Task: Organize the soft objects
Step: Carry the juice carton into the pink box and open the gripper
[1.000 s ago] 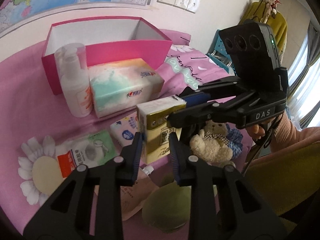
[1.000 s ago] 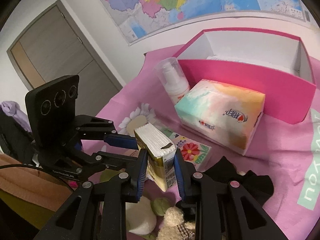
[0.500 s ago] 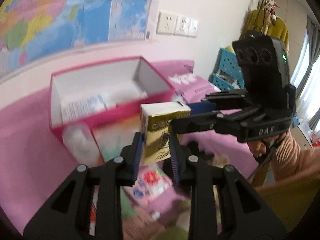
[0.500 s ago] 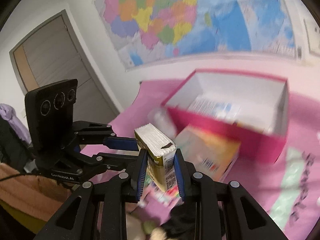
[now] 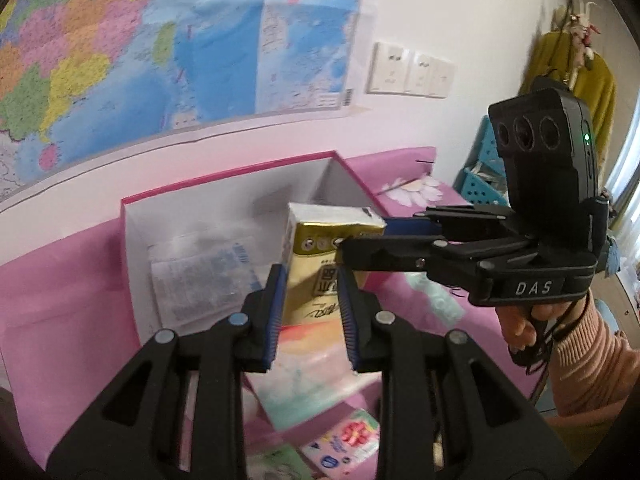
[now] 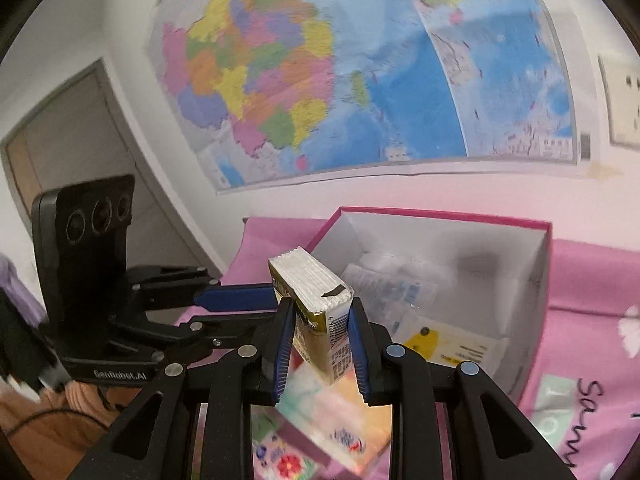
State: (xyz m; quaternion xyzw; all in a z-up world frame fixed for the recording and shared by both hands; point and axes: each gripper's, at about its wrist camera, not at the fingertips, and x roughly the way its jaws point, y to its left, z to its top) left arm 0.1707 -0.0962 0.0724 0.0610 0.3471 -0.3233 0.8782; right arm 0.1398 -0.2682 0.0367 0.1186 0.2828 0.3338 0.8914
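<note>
Tissue pack clamped between both tools

the left gripper points forward and somewhat down, its jaws closed on the lower part of a tissue pack, blue pads flat against its two sides. the right gripper comes in from the other side, more nearly level, jaws clamped on the same pack nearer its top, so both grip it at once, held in the air. a hand in a pink ribbed sleeve wraps the right gripper's handle, fingers curled round it.
</note>
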